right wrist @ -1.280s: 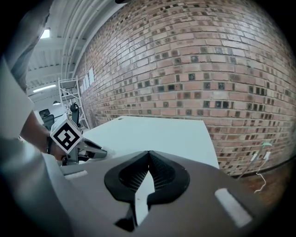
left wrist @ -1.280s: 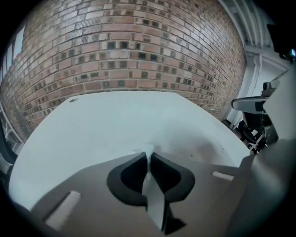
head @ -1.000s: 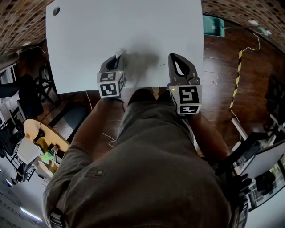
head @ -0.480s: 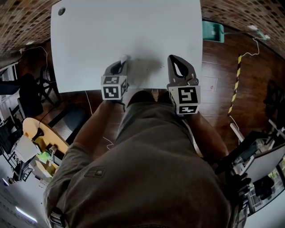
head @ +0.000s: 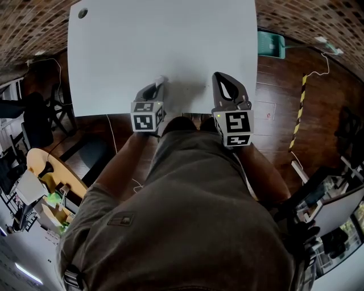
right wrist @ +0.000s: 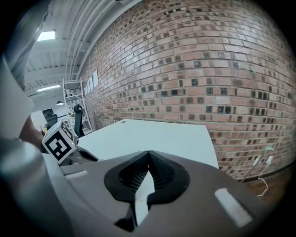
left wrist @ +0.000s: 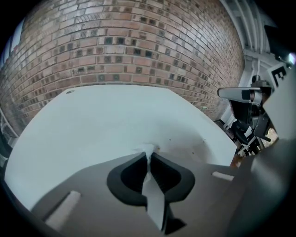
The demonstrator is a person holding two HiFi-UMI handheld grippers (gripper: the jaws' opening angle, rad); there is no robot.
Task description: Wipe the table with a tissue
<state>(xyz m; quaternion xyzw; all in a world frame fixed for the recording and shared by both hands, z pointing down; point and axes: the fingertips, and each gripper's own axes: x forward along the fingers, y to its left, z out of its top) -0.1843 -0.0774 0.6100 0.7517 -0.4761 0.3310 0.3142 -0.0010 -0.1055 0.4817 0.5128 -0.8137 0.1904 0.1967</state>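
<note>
A white table (head: 142, 45) fills the top of the head view. My left gripper (head: 160, 83) is low over its near edge, shut on a small white tissue (head: 162, 80). In the left gripper view the tissue (left wrist: 148, 149) pokes out past the closed tips onto the table (left wrist: 92, 120), with a few dark specks (left wrist: 194, 149) to the right of it. My right gripper (head: 218, 75) stands beside it over the near edge, shut with nothing in it. In the right gripper view its jaws (right wrist: 149, 153) meet over the table (right wrist: 152, 136).
A round hole (head: 83, 12) marks the table's far left corner. A brick wall (left wrist: 129, 46) stands behind the table. On the wooden floor to the right lie a green object (head: 270, 44) and a yellow-black strip (head: 298, 111). Chairs (head: 34, 119) stand at left.
My left gripper has drawn the tissue back over the table toward the near edge. The right gripper has hardly moved.
</note>
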